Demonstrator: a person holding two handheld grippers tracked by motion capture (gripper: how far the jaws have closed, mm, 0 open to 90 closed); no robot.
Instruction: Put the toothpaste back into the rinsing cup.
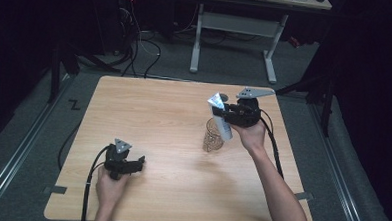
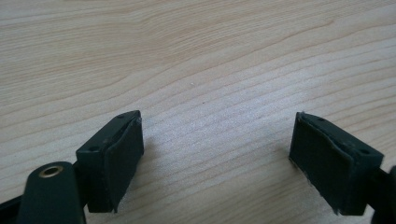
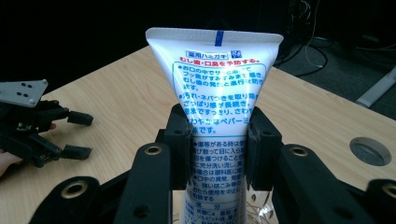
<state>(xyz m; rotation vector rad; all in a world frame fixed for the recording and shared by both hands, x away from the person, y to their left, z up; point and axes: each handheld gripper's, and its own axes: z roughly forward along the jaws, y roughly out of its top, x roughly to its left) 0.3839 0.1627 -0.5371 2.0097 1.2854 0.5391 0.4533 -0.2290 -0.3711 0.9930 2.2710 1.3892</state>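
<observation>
- Tube (image 1: 220,116) in the high view: I see it clamped in the right gripper (image 1: 232,113), crimped end up and tilted toward the table's far left, lower end angled down at the wire cup (image 1: 213,136). Long axis runs steeply, not quite upright. From here I can't tell if the tip is inside the cup or just behind its rim. That tube-over-cup alignment is what I judge any coming move depends on.
- Same view: left gripper (image 1: 141,162) sits low at the near left of the table (image 1: 149,108), well apart from the cup. Right hand (image 1: 250,133) is clearly the nearer one.
- Left gripper view: 2 jaws stand wide apart with nothing between them, just above bare light wood grain.
- Right gripper view: both pads pinch the tube (image 3: 215,116) at mid-length, printed face toward the camera, flat crimp on top. Thin wire strands of the cup (image 3: 259,207) show just below the jaws, so I'd say the tube is right at the cup mouth. The left gripper (image 3: 77,135) lies further off, fingers spread. A round cable hole (image 3: 370,150) sits in the tabletop.
- Room: dark, grey floor, a desk frame (image 1: 234,37) and cables beyond the table.
</observation>
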